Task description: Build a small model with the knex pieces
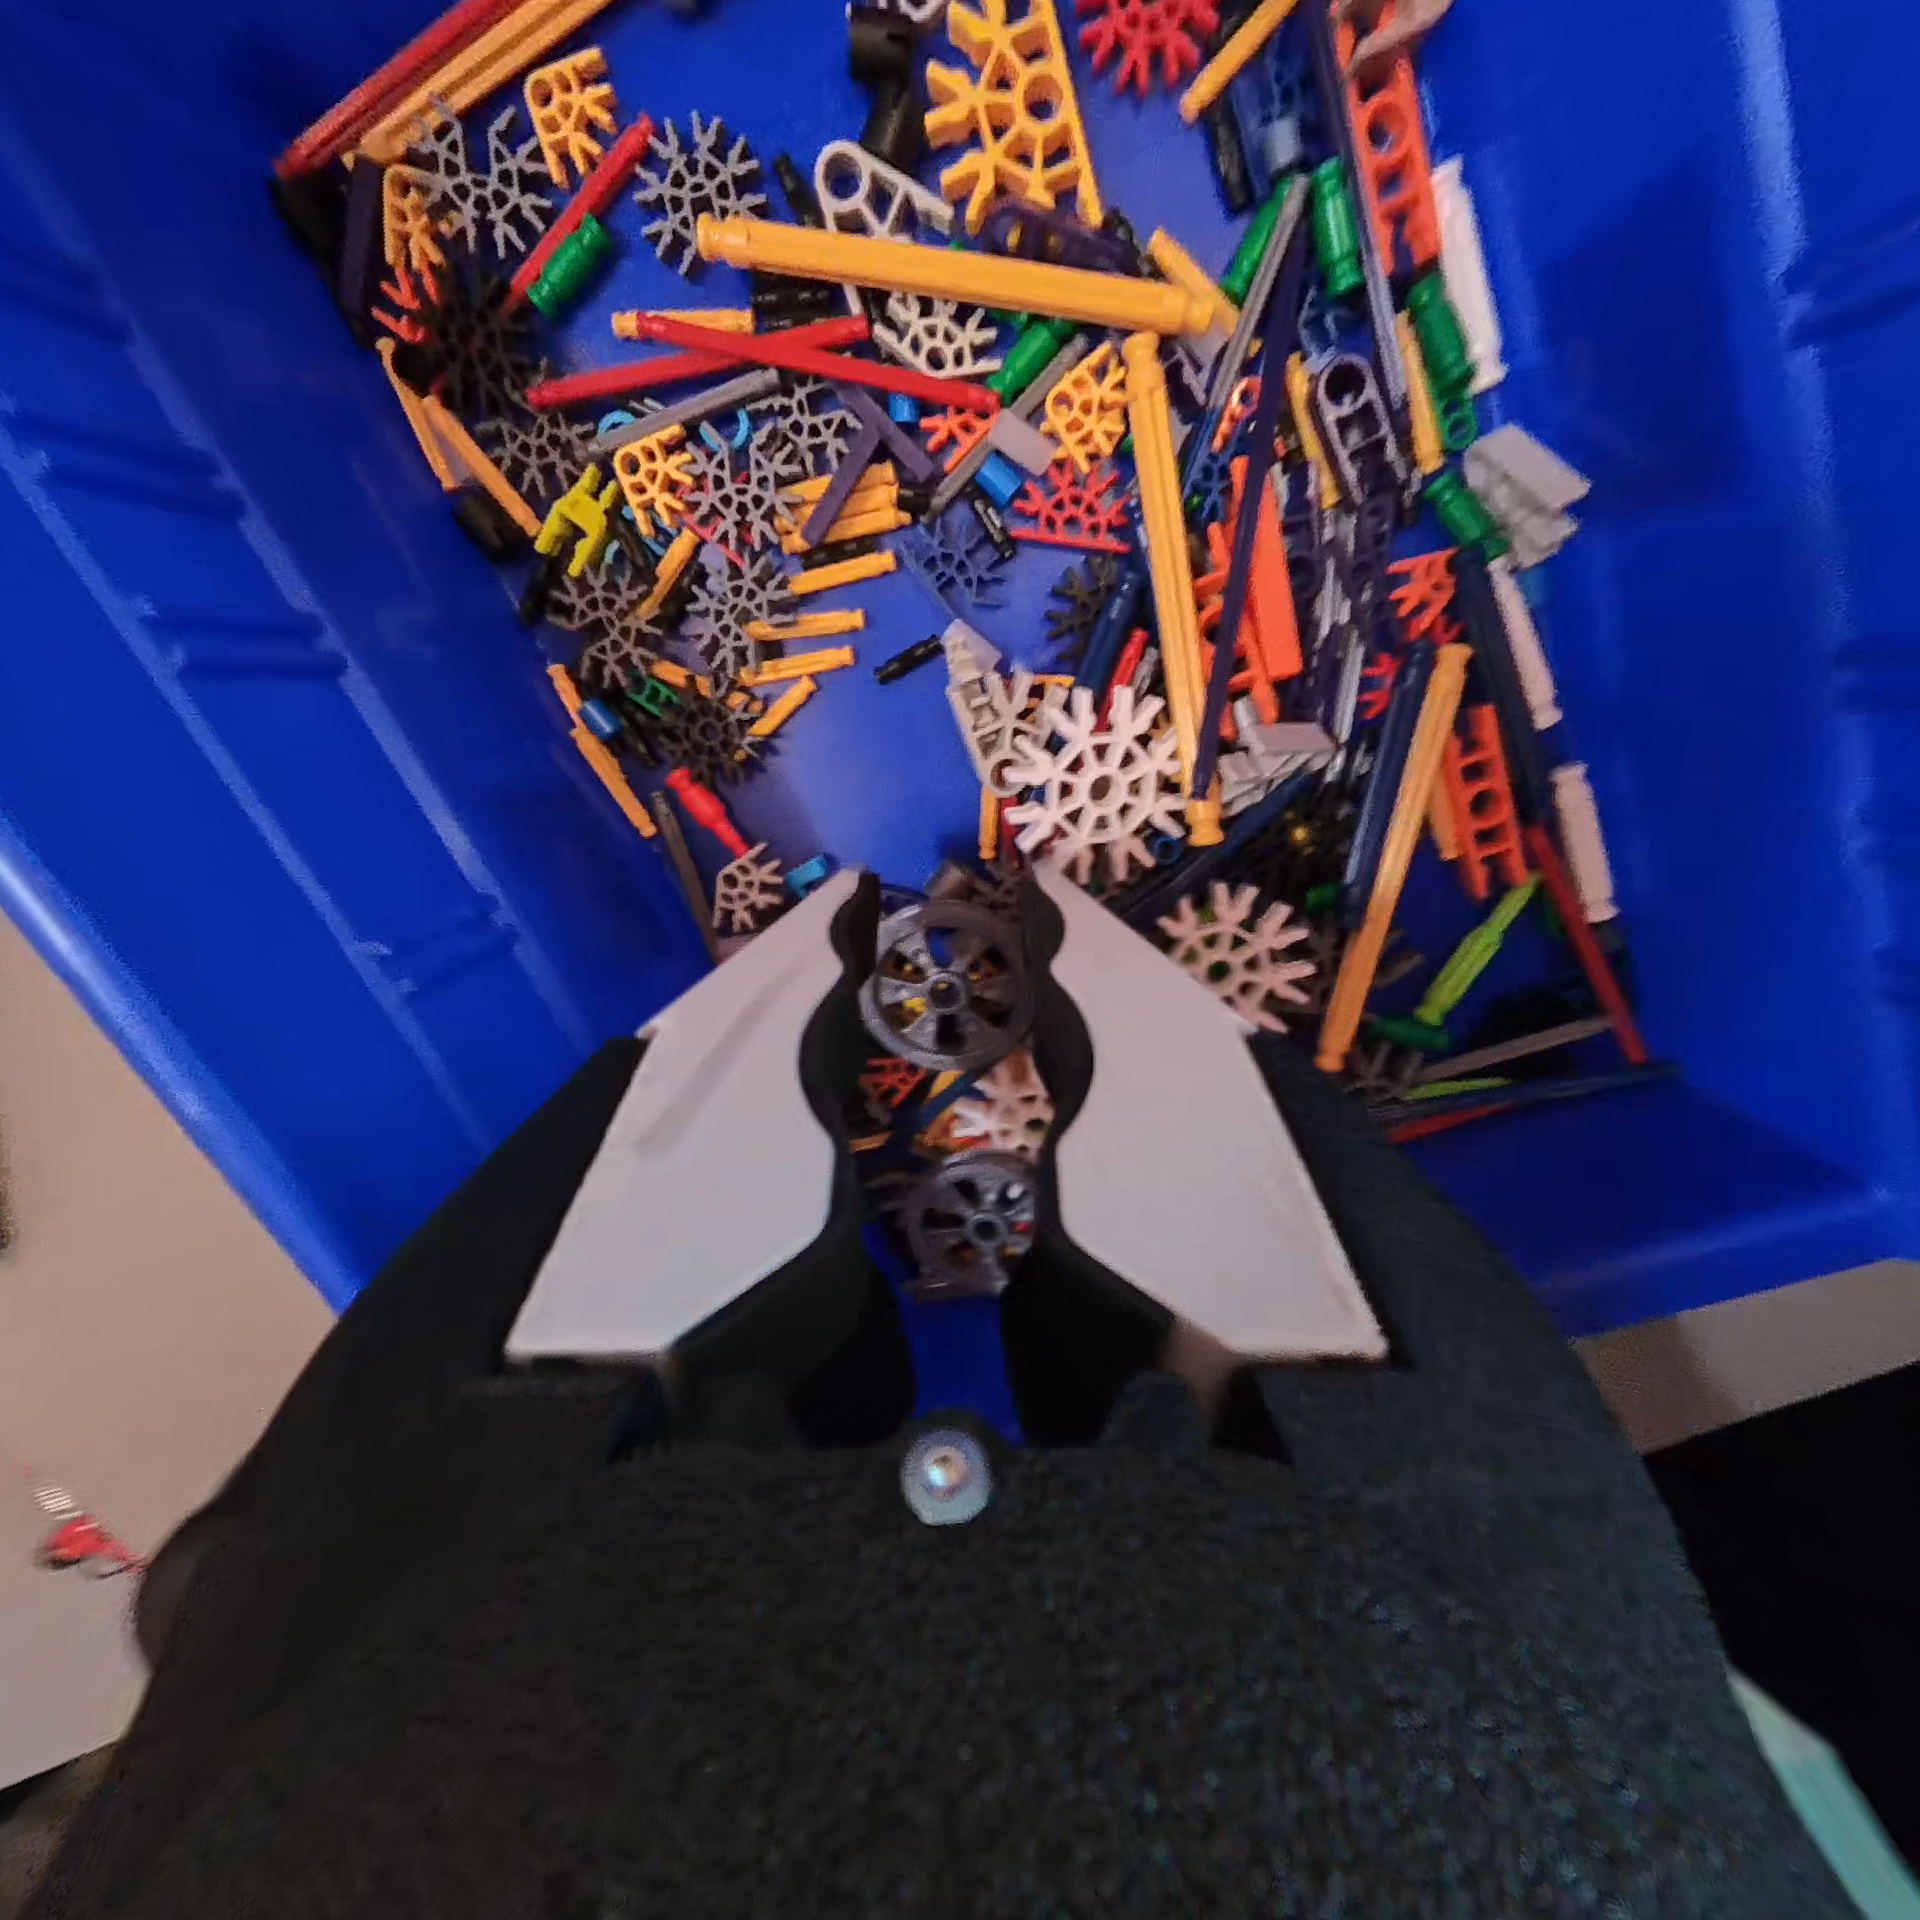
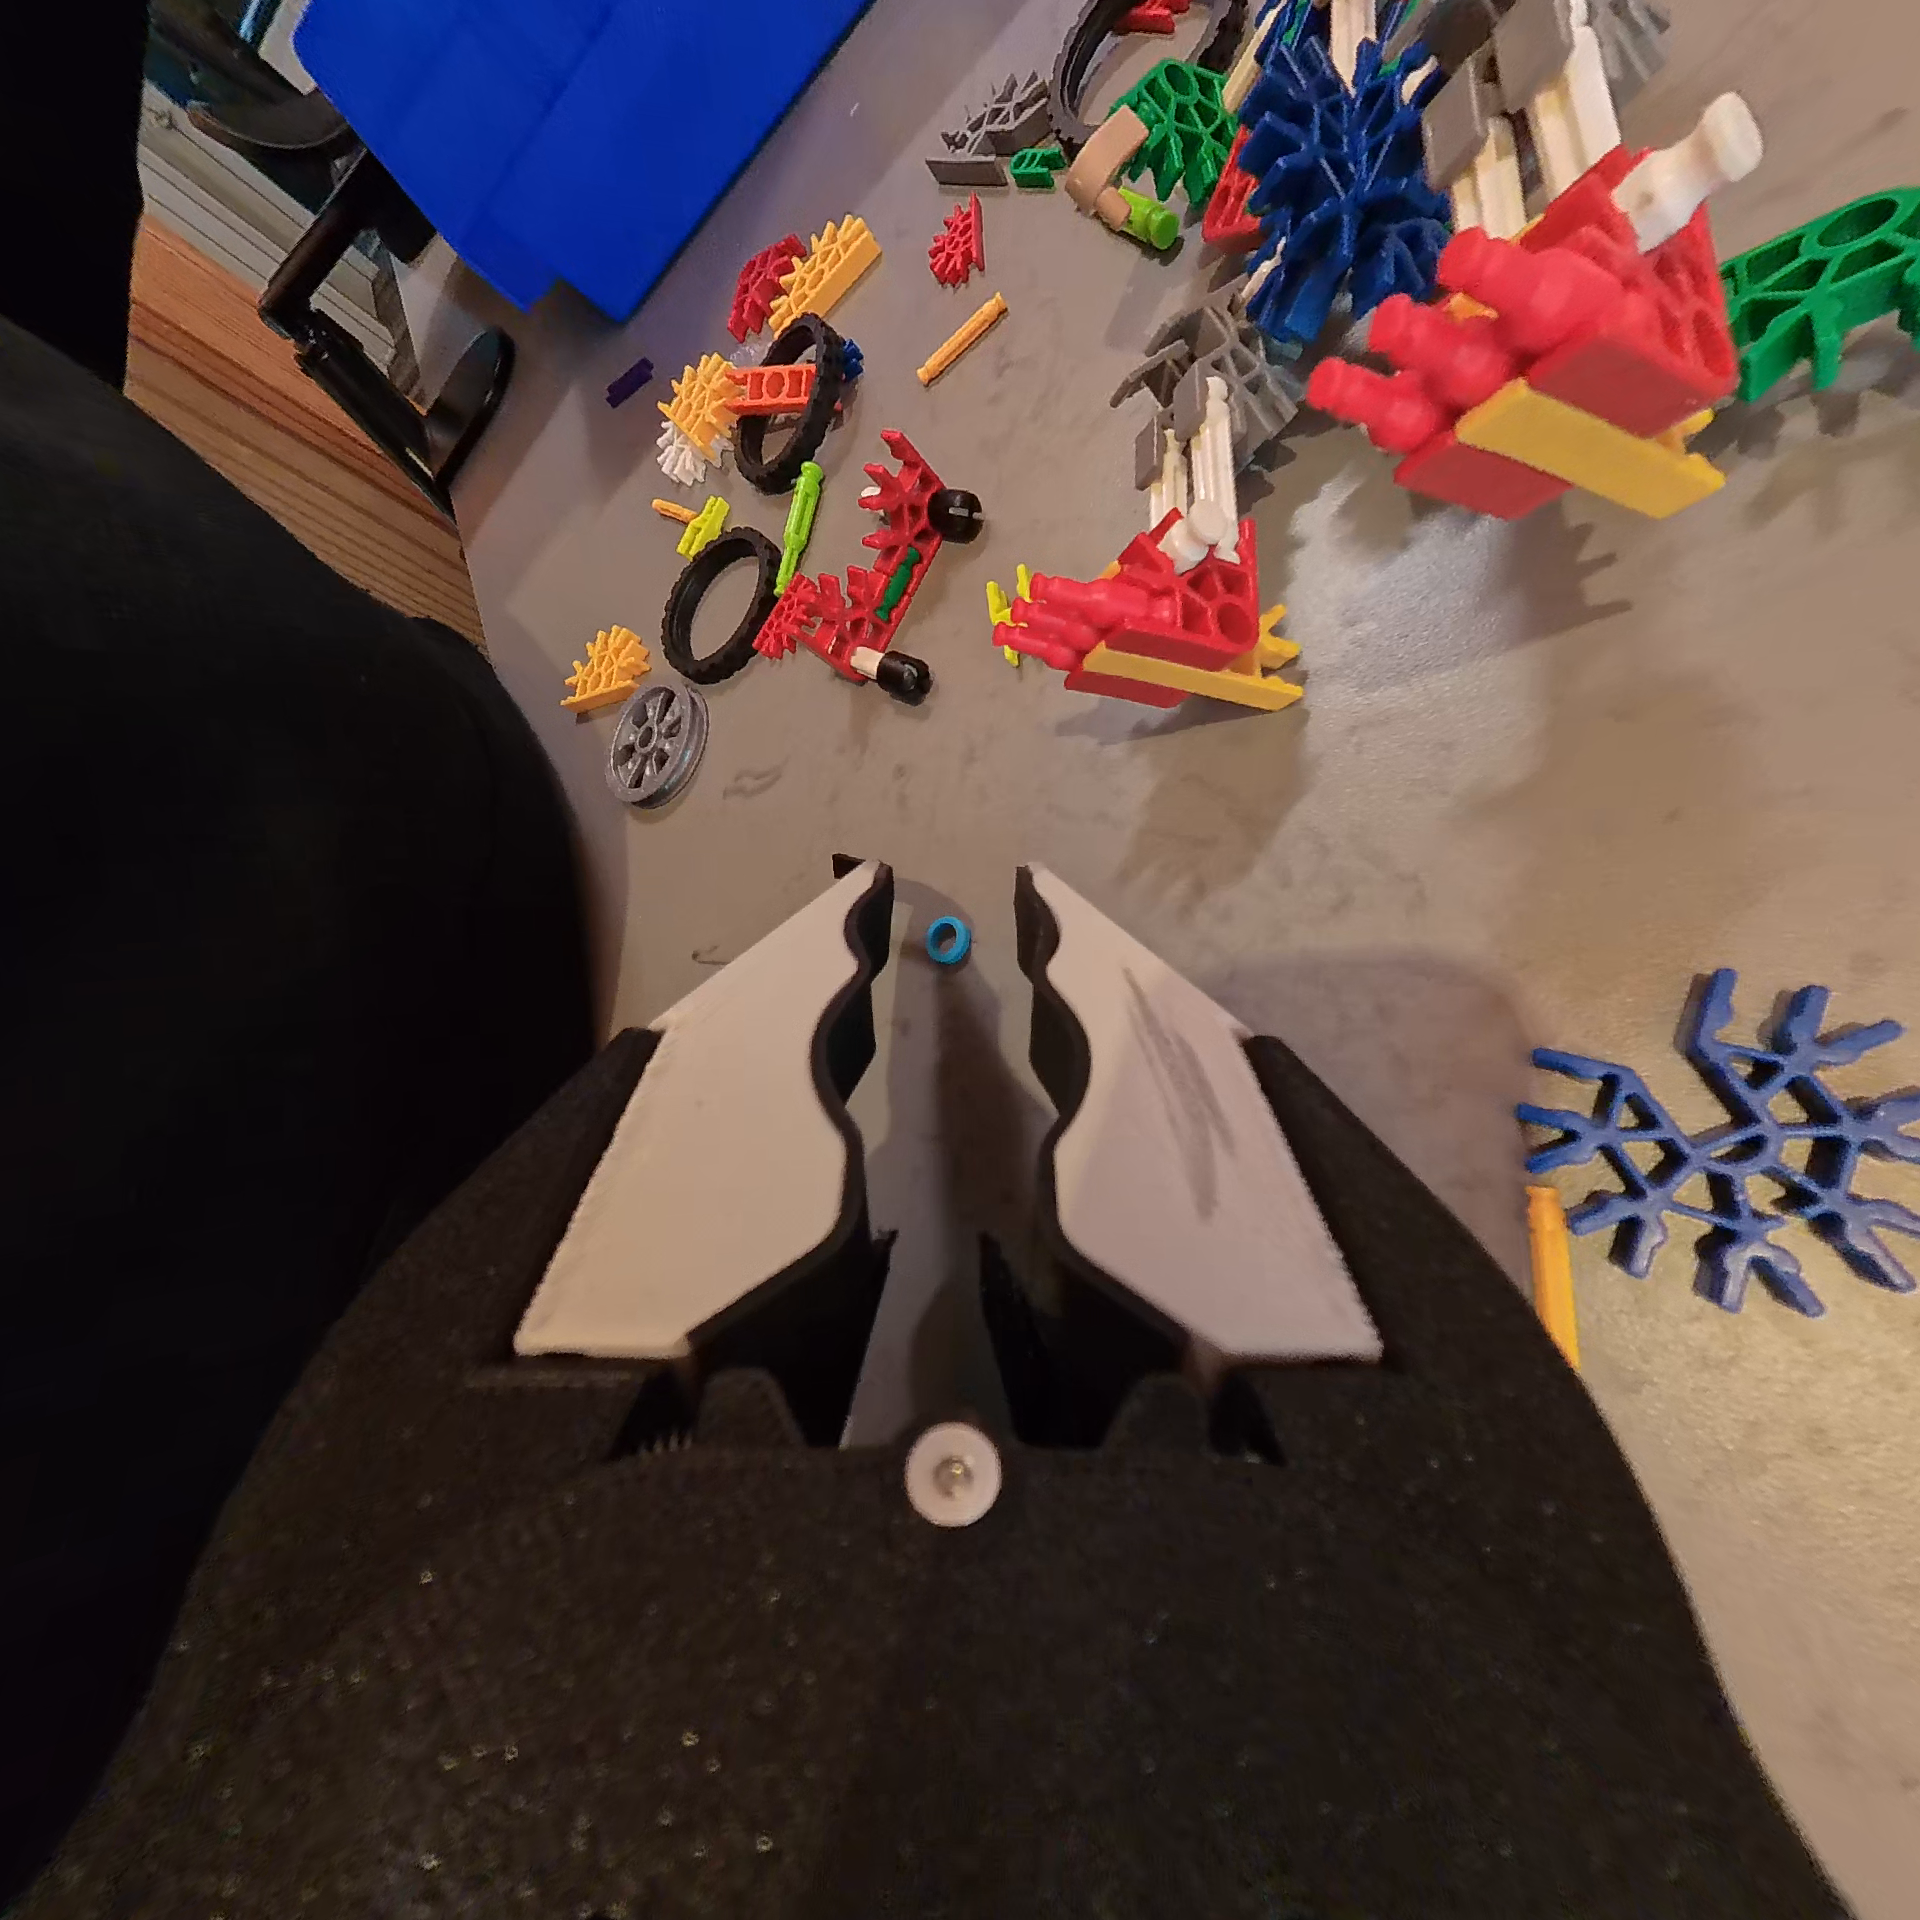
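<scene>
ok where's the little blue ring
In the right wrist view, the blue ring lies on the grey table, between the right gripper tips.

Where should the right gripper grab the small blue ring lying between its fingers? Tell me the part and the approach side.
Take the small blue ring across its outer wall, coming down from above. It lies flat on the grey table with its hole upward, so only the rounded outside offers opposing faces. The right gripper is open, with the ring close to its left finger; centring first probably helps.
</scene>
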`<move>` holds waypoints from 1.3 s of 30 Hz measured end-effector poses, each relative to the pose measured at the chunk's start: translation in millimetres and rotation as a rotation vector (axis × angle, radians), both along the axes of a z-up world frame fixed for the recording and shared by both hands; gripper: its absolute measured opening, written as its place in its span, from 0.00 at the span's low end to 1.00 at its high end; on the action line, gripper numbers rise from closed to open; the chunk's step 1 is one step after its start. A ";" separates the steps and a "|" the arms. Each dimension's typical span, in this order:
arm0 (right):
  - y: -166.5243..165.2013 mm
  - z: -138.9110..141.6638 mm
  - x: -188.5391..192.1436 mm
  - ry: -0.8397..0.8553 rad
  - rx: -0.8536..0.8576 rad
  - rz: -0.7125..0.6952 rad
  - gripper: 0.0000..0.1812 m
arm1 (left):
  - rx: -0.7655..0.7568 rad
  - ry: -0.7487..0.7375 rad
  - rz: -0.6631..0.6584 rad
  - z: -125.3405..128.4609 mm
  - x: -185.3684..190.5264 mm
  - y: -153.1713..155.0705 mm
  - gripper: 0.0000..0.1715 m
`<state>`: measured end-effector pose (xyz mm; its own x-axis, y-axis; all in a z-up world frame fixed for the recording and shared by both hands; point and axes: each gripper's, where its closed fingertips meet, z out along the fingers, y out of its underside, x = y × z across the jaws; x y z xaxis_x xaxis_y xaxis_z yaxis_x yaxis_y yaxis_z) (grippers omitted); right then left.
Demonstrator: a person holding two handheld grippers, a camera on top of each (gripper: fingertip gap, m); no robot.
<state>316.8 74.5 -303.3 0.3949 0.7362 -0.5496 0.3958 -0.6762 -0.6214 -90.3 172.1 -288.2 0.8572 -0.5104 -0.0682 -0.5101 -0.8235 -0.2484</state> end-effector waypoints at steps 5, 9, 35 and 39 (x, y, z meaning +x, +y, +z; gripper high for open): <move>-0.8 0.7 -0.2 0.003 0.008 0.003 0.13 | -0.053 0.093 -0.093 -12.6 -8.4 3.6 0.08; -1.2 1.2 -0.2 0.005 0.014 0.004 0.13 | -0.113 0.108 -0.119 -19.2 -5.6 -3.1 0.06; -6.5 9.7 -2.6 0.023 0.106 0.042 0.13 | 0.122 -0.018 -0.110 49.7 32.0 -15.7 0.04; -12.1 16.1 -12.7 0.037 0.173 0.080 0.15 | 0.199 -0.138 -0.219 84.0 83.2 -36.1 0.04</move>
<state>304.2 62.4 -287.2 0.3135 0.8492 -0.4249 0.4185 -0.5252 -0.7409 -7.1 136.1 -204.2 0.7369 -0.6718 -0.0758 -0.6199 -0.6266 -0.4723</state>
